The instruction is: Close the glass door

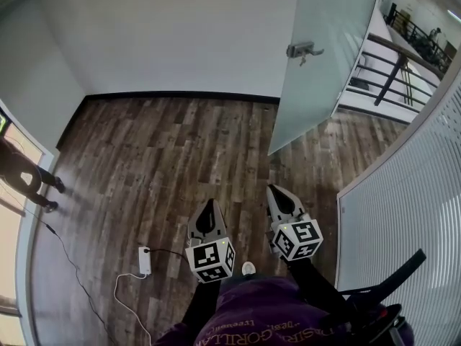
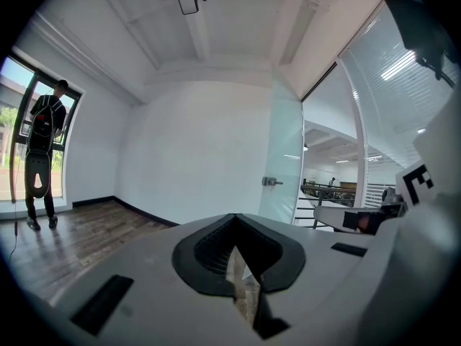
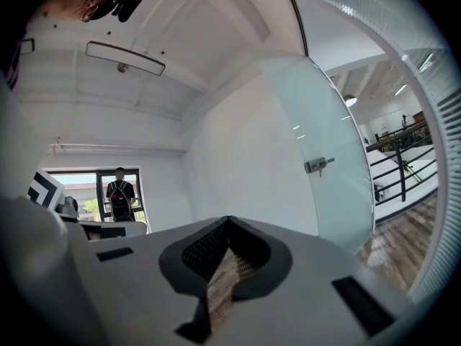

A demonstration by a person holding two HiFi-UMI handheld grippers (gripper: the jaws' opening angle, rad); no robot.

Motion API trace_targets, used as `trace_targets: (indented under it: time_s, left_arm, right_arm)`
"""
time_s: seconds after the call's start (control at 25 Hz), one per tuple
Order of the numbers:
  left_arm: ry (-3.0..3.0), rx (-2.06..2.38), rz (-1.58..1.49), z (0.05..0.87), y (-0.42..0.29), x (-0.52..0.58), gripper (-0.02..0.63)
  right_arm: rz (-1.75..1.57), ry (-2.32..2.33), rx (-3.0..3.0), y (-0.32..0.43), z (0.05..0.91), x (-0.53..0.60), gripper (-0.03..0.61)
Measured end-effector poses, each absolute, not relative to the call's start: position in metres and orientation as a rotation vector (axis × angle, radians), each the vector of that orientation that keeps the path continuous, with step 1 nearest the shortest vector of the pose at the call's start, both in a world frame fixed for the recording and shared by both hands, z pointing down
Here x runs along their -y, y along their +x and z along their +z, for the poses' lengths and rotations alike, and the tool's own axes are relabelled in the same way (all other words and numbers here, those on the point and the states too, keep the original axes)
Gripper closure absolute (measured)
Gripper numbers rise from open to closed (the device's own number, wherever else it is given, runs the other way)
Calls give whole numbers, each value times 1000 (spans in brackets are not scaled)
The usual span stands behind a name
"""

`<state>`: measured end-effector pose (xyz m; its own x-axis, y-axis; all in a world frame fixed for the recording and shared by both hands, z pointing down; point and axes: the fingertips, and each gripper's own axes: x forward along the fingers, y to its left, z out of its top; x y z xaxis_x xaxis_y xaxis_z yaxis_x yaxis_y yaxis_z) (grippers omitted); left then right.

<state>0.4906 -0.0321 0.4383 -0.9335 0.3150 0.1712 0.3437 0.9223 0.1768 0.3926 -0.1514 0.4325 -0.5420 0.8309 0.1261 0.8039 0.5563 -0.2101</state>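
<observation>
Glass door [image 1: 324, 63] open; left gripper [image 1: 209, 202], right gripper [image 1: 272, 189] pressed together; shirt [image 1: 248, 310] reads "GORILLA".

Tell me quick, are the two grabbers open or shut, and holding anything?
Left gripper: shut, holding nothing.
Right gripper: shut, holding nothing.

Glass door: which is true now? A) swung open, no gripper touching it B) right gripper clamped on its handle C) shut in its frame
A: the glass door stands swung into the room, and the left gripper and right gripper are both short of it.
</observation>
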Motion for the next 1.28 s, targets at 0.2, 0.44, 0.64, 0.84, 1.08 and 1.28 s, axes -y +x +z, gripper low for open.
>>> trace_targets:
  time_s: [0.2, 0.44, 0.64, 0.84, 1.08, 1.28]
  left_arm:
    - [-527, 2925, -315, 441, 475, 20, 614]
    - [-520, 2927, -308, 448, 447, -3, 614]
    - [-495, 2940, -302, 448, 415, -42, 614]
    - [-475, 2944, -293, 444, 384, -92, 614]
    - [-490, 2940, -298, 450, 357, -149, 614]
    - [-490, 2932, -314, 458, 338, -189, 614]
  right_arm:
    - [190, -1386, 2557, 375, 436, 137, 581]
    - [196, -1375, 2565, 347, 443, 116, 581]
    - [192, -1350, 2586, 318, 446, 80, 581]
    - [193, -1324, 2588, 288, 446, 31, 581]
    - [184, -1344, 2577, 263, 449, -27, 581]
    - [172, -1338, 2578, 240, 453, -65, 581]
